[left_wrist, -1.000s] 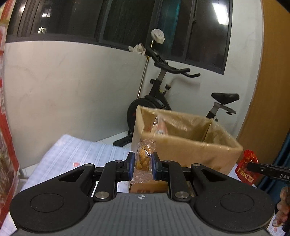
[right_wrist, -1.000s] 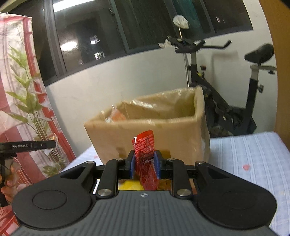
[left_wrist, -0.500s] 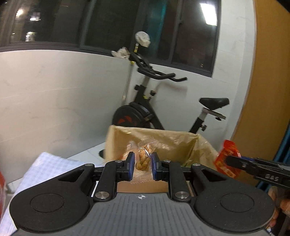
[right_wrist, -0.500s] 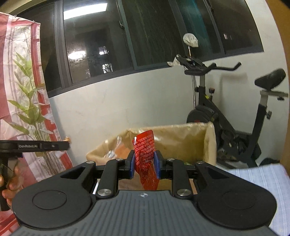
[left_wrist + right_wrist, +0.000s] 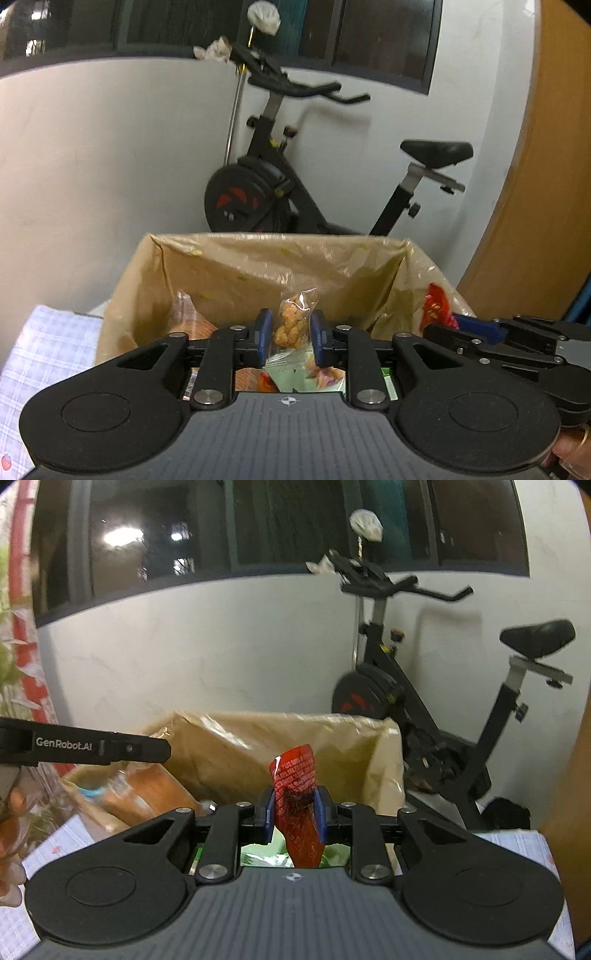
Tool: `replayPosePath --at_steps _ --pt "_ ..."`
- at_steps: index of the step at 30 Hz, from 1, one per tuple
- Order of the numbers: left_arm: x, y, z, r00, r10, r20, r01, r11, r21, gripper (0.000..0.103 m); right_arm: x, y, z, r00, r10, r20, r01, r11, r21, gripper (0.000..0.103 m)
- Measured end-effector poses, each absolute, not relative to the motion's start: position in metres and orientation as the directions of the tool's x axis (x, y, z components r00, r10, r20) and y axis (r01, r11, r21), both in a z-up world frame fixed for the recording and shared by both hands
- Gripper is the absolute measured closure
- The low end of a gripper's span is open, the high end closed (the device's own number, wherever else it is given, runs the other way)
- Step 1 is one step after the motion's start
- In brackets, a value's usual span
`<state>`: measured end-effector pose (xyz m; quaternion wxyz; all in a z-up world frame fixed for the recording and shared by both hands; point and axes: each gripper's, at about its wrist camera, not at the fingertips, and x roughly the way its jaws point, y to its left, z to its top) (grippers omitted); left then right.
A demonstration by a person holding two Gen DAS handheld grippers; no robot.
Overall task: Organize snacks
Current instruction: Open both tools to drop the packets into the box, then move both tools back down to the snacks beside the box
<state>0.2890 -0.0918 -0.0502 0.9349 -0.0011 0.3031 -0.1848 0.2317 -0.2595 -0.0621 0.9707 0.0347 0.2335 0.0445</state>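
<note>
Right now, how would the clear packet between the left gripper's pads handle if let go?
The clear packet looks light, its thin film likely floppy. The left gripper has just been opening, a gap shows beside the packet, so it would probably drop into the lined box.

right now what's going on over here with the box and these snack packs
A person is sorting snacks into a lined cardboard box, with a claw in each hand. The left claw is over the open box with a clear packet of golden snacks between its pads; its jaws have just been opening, so the packet looks about to drop. The right claw grips a red wrapper above the box.
</note>
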Motion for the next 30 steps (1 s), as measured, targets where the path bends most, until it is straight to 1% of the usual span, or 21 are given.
replayPosePath --at_steps 1,2,3,5,8,14,19,24,30 --pt "0.292 -0.089 -0.053 0.738 -0.356 -0.573 0.341 0.930 -0.139 0.051 0.233 -0.260 -0.064 0.885 0.085 -0.458 -0.053 0.995 0.083 0.074" --pt "0.293 -0.086 -0.055 0.740 -0.352 -0.573 0.321 0.934 -0.158 0.037 0.233 -0.261 -0.064 0.884 0.067 -0.463 -0.038 0.997 0.072 0.067" --pt "0.296 -0.084 -0.055 0.746 -0.343 -0.571 0.304 0.938 -0.167 0.034 0.233 -0.261 -0.065 0.883 0.055 -0.466 -0.028 0.997 0.065 0.065" --pt "0.294 -0.077 -0.056 0.747 -0.338 -0.572 0.291 0.941 -0.175 0.034 0.232 -0.264 -0.063 0.882 0.068 -0.467 -0.032 0.996 0.084 0.059" --pt "0.287 -0.065 -0.052 0.752 -0.323 -0.575 0.271 0.946 -0.176 0.034 0.226 -0.270 -0.058 0.884 0.075 -0.461 -0.024 0.993 0.115 0.057" --pt "0.257 -0.041 -0.030 0.757 -0.322 -0.568 0.274 0.946 -0.172 0.034 0.203 -0.272 -0.044 0.892 0.120 -0.435 -0.052 0.985 0.164 0.056" --pt "0.221 -0.010 -0.017 0.755 -0.350 -0.554 0.276 0.937 -0.215 0.034 0.178 -0.269 -0.037 0.888 0.177 -0.424 -0.090 0.972 0.219 0.056" --pt "0.187 0.017 -0.021 0.763 -0.323 -0.560 0.278 0.946 -0.167 0.034 0.151 -0.263 -0.040 0.885 0.223 -0.409 -0.120 0.958 0.262 0.056" --pt "0.159 0.049 -0.036 0.793 -0.227 -0.565 0.232 0.971 -0.063 0.034 0.131 -0.252 -0.053 0.884 0.236 -0.405 -0.122 0.950 0.288 0.056"
